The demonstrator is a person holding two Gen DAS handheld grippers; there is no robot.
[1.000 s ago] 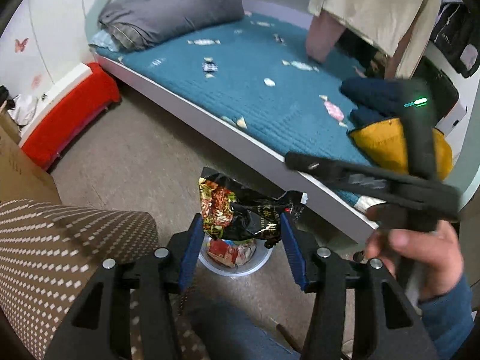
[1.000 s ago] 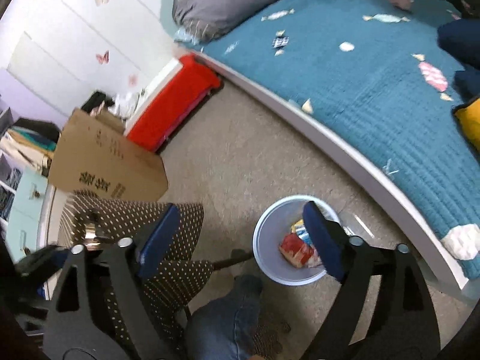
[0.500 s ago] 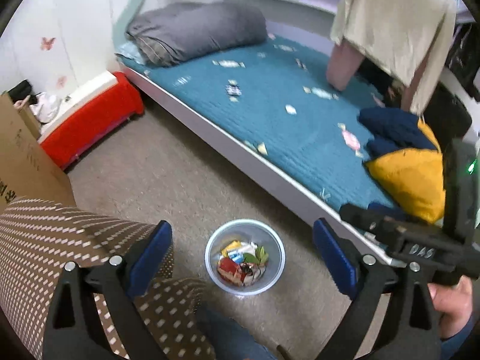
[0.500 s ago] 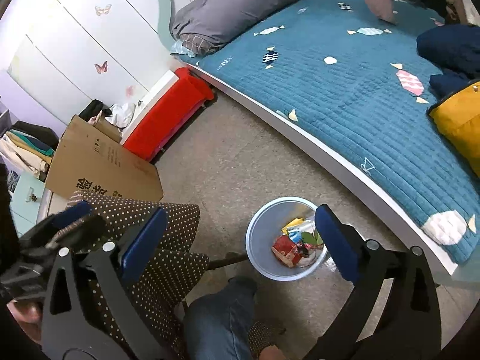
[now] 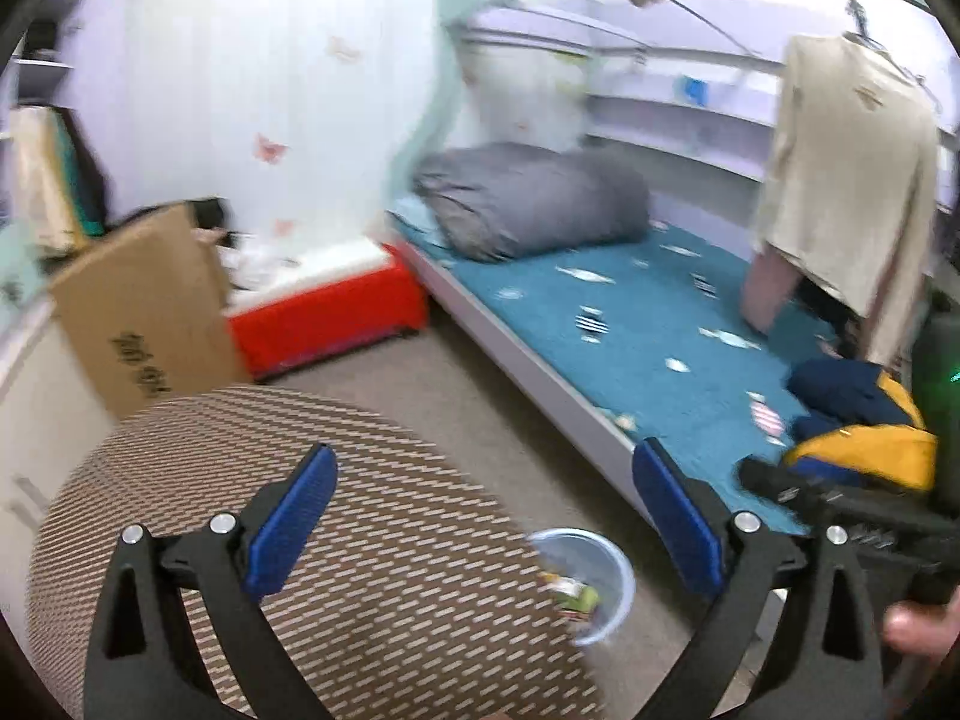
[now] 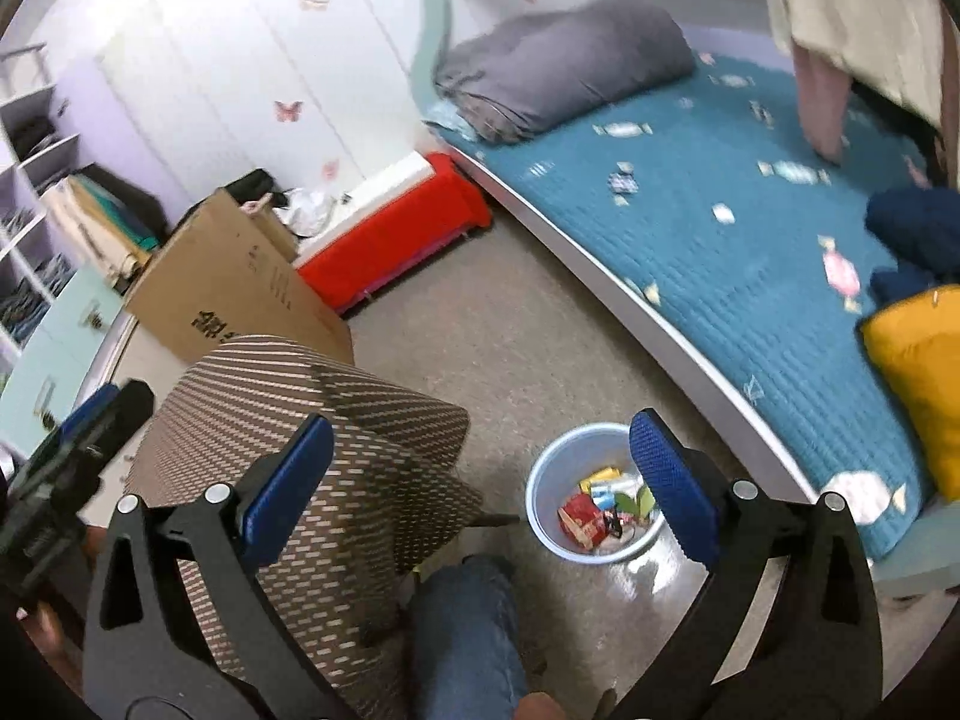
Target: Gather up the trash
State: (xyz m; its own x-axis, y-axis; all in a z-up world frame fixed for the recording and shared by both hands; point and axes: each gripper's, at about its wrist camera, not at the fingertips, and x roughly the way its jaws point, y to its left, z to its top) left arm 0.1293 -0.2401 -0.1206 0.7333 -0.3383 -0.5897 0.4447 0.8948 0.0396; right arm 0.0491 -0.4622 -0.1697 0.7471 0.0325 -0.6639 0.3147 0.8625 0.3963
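A light blue trash bin (image 6: 591, 495) stands on the floor by the bed, with several colourful wrappers (image 6: 603, 510) inside. It also shows in the left wrist view (image 5: 585, 582), partly behind the chair seat. My left gripper (image 5: 486, 522) is open and empty, raised above the chair seat and the bin. My right gripper (image 6: 480, 480) is open and empty, high above the bin and a little left of it. The right gripper's body shows in the left wrist view (image 5: 840, 504).
A dotted brown chair seat (image 6: 312, 438) is left of the bin. A bed with a teal cover (image 6: 750, 240), grey bedding (image 6: 558, 66), and yellow (image 6: 924, 384) and navy cushions lies right. A red box (image 6: 390, 240) and a cardboard box (image 6: 228, 288) stand by the wall.
The left gripper opened and let the black snack wrapper drop into the bin, then rose and tilted up toward the room. The right gripper lifted slightly and stayed open.
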